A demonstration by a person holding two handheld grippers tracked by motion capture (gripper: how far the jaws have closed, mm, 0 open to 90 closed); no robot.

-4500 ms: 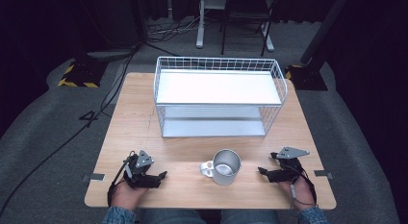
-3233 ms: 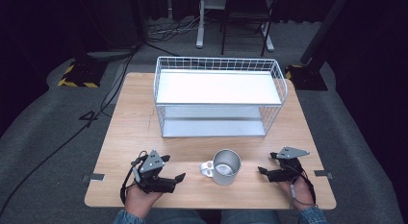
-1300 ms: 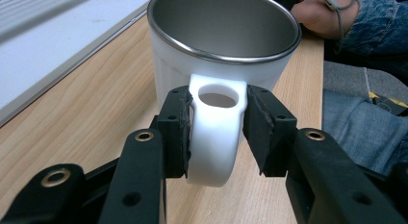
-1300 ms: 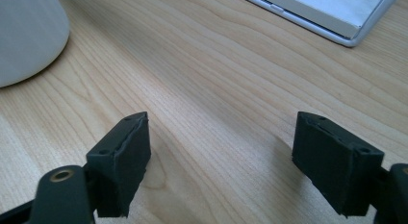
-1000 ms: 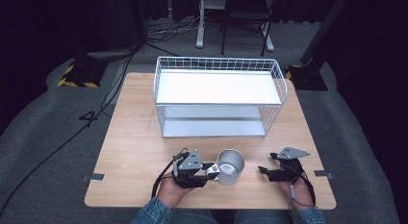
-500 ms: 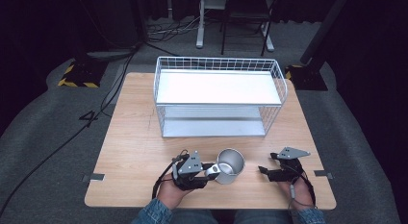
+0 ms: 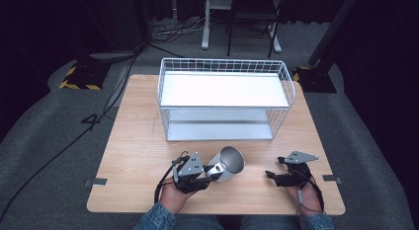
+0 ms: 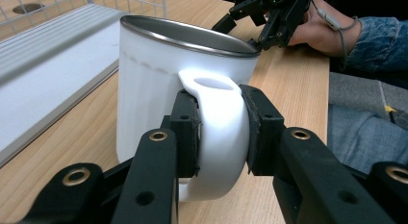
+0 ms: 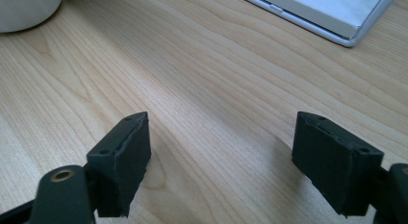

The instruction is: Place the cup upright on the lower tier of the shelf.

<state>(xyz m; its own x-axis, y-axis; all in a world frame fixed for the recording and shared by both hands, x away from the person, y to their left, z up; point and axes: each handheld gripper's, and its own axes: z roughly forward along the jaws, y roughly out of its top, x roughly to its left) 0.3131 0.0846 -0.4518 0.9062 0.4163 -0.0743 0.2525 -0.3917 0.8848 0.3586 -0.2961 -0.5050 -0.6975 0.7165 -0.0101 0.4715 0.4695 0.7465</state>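
L gripper (image 8: 219,132) clamps handle of white steel-rimmed enamel mug (image 7: 226,164), tilted near table's front edge; R gripper (image 9: 221,161) wide, idle; placement pending.

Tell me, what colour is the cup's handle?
White. The cup's handle shows best in the left gripper view, pinched between the black tongs.

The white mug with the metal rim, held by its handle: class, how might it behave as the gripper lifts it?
The white mug with the metal rim looks rigid, probably enamelled metal, so fairly light. Its glossy handle, clamped by the left gripper, may slip or pivot. In the high view it already tilts, so it could swing.
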